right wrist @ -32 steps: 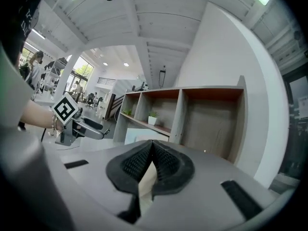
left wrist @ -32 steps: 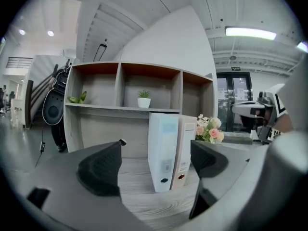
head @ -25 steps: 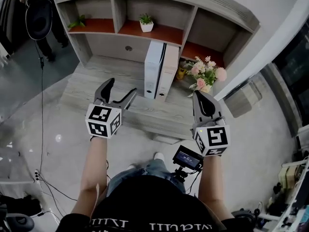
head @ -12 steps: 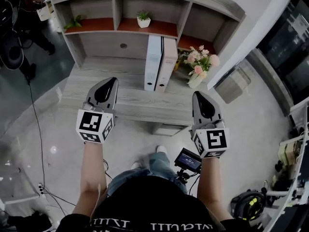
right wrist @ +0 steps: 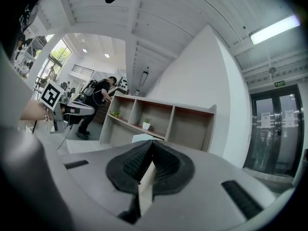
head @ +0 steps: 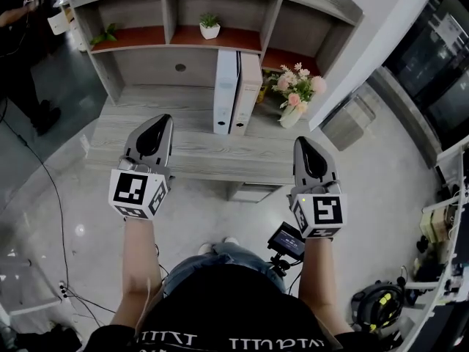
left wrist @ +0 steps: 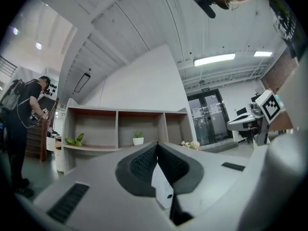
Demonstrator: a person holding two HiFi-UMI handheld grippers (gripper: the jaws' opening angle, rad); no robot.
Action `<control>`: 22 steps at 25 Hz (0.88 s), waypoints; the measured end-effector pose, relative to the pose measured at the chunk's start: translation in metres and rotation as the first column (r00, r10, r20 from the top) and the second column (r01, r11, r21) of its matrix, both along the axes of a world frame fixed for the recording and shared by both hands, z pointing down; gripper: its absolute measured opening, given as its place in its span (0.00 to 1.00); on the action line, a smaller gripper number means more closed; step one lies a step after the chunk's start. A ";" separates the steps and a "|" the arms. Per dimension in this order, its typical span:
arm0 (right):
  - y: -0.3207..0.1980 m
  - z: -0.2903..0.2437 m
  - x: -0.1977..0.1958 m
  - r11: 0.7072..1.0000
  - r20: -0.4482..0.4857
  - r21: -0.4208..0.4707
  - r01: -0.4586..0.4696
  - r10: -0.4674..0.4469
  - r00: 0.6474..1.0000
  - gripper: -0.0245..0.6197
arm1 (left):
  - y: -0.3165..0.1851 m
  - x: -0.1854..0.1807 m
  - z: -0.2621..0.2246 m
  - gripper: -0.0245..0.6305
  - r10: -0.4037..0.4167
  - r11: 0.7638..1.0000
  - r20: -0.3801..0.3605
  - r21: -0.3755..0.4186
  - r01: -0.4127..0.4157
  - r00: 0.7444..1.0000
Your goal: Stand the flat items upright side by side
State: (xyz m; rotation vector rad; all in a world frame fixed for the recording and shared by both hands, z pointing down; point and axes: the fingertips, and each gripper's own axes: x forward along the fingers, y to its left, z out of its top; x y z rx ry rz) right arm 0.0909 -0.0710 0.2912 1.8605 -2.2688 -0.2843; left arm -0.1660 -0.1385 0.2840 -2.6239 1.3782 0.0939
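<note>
The left gripper (head: 161, 122) and right gripper (head: 303, 142) hover at the table's (head: 198, 152) near edge, jaws shut on nothing (two grippers, both empty). Beyond and between the jaws, a white binder (head: 225, 92) and a beige binder (head: 246, 94) stand upright, touching. The task looks done, with nothing flat left. Farther off are one bunch of flowers (head: 295, 94) and two potted plants (head: 209, 26).

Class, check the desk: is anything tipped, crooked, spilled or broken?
Nothing stands out. The white binder and beige binder stand upright, side by side, on the desk; the flower vase beside them is upright.
</note>
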 end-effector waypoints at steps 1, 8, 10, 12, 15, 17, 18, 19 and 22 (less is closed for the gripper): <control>-0.001 0.000 0.003 1.000 0.003 -0.001 0.001 -0.001 1.000 0.06 | 0.000 0.003 -0.001 0.06 -0.002 1.000 0.001 0.001 0.002 1.000; -0.006 -0.003 0.033 1.000 0.007 -0.005 0.001 -0.001 1.000 0.06 | -0.005 0.025 -0.007 0.06 -0.030 1.000 0.002 0.008 0.030 1.000; -0.008 -0.005 0.042 1.000 0.014 -0.003 0.001 -0.001 1.000 0.06 | -0.005 0.030 -0.009 0.06 -0.037 0.999 0.005 0.011 0.037 0.999; -0.009 -0.007 0.049 1.000 0.018 0.002 0.004 -0.004 1.000 0.06 | -0.005 0.034 -0.011 0.06 -0.043 0.999 0.009 0.015 0.043 0.999; -0.010 -0.009 0.056 1.000 0.019 0.009 0.006 -0.006 1.000 0.06 | -0.004 0.040 -0.012 0.06 -0.050 0.999 0.016 0.016 0.049 0.999; -0.011 -0.007 0.059 1.000 0.022 0.007 0.010 -0.011 1.000 0.06 | -0.004 0.042 -0.012 0.06 -0.056 0.998 0.022 0.016 0.056 0.998; -0.011 -0.006 0.060 1.000 0.023 0.005 0.013 -0.013 1.000 0.06 | -0.004 0.043 -0.012 0.06 -0.060 0.998 0.023 0.016 0.059 0.998; -0.011 -0.005 0.060 1.000 0.023 0.004 0.016 -0.016 1.000 0.06 | -0.004 0.044 -0.012 0.06 -0.062 0.998 0.024 0.016 0.061 0.998; -0.013 -0.003 0.064 1.000 0.024 0.001 0.022 -0.022 0.999 0.06 | -0.005 0.049 -0.012 0.06 -0.064 0.998 0.032 0.018 0.063 0.997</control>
